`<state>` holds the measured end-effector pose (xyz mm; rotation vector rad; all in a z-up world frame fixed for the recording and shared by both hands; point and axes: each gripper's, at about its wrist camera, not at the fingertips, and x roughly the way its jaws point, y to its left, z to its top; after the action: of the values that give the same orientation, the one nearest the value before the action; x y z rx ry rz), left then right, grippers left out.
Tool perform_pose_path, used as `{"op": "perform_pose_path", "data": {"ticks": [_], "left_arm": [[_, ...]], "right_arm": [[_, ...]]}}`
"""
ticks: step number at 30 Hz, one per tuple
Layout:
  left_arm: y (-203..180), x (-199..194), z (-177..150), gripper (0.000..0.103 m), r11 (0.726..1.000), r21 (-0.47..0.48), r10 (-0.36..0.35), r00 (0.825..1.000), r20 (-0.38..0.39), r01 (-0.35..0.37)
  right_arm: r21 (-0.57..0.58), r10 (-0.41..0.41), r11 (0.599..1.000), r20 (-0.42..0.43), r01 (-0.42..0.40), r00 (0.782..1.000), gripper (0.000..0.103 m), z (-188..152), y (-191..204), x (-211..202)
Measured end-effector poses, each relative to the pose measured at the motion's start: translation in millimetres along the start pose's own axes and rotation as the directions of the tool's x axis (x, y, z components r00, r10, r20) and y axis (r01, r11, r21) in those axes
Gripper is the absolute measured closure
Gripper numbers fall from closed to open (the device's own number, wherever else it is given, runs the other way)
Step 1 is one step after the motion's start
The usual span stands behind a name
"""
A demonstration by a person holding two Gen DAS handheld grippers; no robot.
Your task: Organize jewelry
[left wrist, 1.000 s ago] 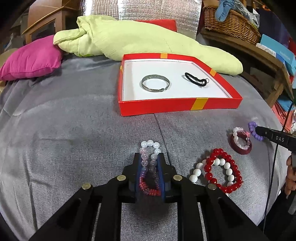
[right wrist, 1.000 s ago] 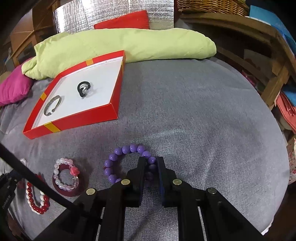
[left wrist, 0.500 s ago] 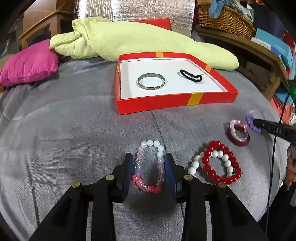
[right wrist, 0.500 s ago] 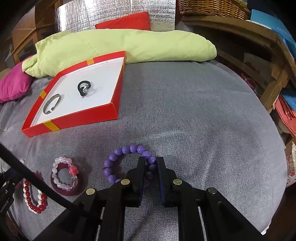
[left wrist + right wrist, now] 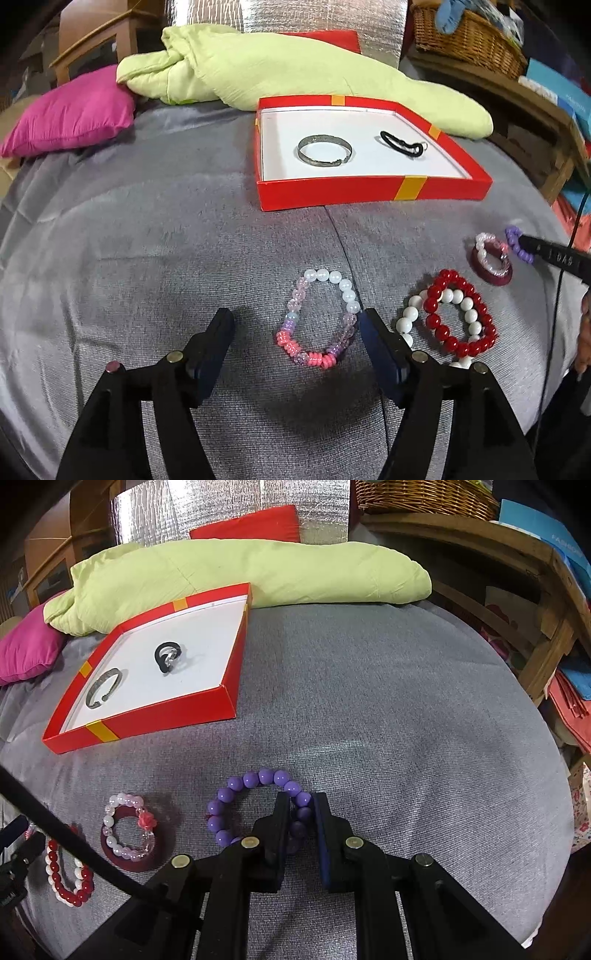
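Left gripper [image 5: 295,325]: jaws opening, spread wide over the grey cover [image 5: 147,258]. Pastel bead bracelet [image 5: 320,319] lying flat between the fingers, clear of the left finger, right finger [image 5: 373,332] just beside its beads (contact there not determinable).

Right gripper [image 5: 300,812]: jaws nearly together, clamped on one side of the purple bead bracelet [image 5: 236,797]. Rest of the loop lying on the cover to the left of the fingers.

Red tray [image 5: 369,192] with white floor, beyond both grippers, backed against a folded lime-green quilt [image 5: 295,70]. Inside, well apart: silver bangle [image 5: 324,150] on the left, black hair tie [image 5: 400,143] on the right.

Loose on the cover, between the two grippers:
- red bead bracelet [image 5: 458,314] overlapping a white bead bracelet [image 5: 404,325];
- small pink-and-white bracelet [image 5: 127,823] resting on a dark red ring [image 5: 125,860] (rose-shaped bead at its right side).

Pink cushion [image 5: 70,110] at far left; wicker basket [image 5: 465,33] on a wooden shelf at far right.
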<state>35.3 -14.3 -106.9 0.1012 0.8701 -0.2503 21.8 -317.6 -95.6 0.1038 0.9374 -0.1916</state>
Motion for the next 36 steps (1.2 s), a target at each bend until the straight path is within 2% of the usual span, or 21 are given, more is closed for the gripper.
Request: {"op": "perform_pose_path", "data": {"ticks": [5, 6, 8, 10, 13, 16, 19, 27, 36], "left_arm": [[1, 1, -1, 0.032, 1.000, 0.006, 0.007, 1.000, 0.012, -0.008], [0, 1, -2, 0.035, 1.000, 0.016, 0.009, 1.000, 0.017, -0.009], [-3, 0, -2, 0.048, 0.999, 0.038, 0.009, 1.000, 0.030, -0.011], [-7, -3, -2, 0.073, 0.997, 0.067, 0.025, 0.999, 0.046, -0.028], [-5, -4, 1, 0.090, 0.999, 0.053, 0.000, 0.999, 0.047, -0.003], [-1, -5, 3, 0.094, 0.999, 0.008, -0.050, 0.998, 0.045, 0.050], [-3, -8, 5, 0.095, 0.998, -0.002, -0.069, 0.996, 0.055, 0.069], [-5, -25, 14, 0.095, 0.991, -0.027, -0.129, 0.983, 0.131, 0.134], [-2, -29, 16, 0.095, 0.989, -0.038, -0.138, 0.980, 0.142, 0.145]], "right_arm": [[-0.002, 0.003, 1.000, 0.004, -0.003, 1.000, 0.087, 0, 0, 1], [-0.004, 0.002, 1.000, 0.005, -0.002, 1.000, 0.087, 0, 0, 1], [-0.006, 0.002, 1.000, 0.008, -0.002, 1.000, 0.087, 0, 0, 1], [-0.010, 0.003, 1.000, 0.011, -0.003, 1.000, 0.087, -1, 1, -1], [0.009, 0.032, 0.999, 0.013, -0.032, 0.999, 0.088, -1, -1, -3], [0.039, 0.088, 0.995, 0.018, -0.088, 0.996, 0.089, -1, -4, -6], [0.058, 0.133, 0.989, 0.028, -0.135, 0.991, 0.089, 0, -3, -9], [0.076, 0.188, 0.978, 0.095, -0.195, 0.978, 0.091, 2, -2, -23], [0.142, 0.234, 0.962, 0.018, -0.234, 0.972, 0.087, 3, -16, -15]]}}
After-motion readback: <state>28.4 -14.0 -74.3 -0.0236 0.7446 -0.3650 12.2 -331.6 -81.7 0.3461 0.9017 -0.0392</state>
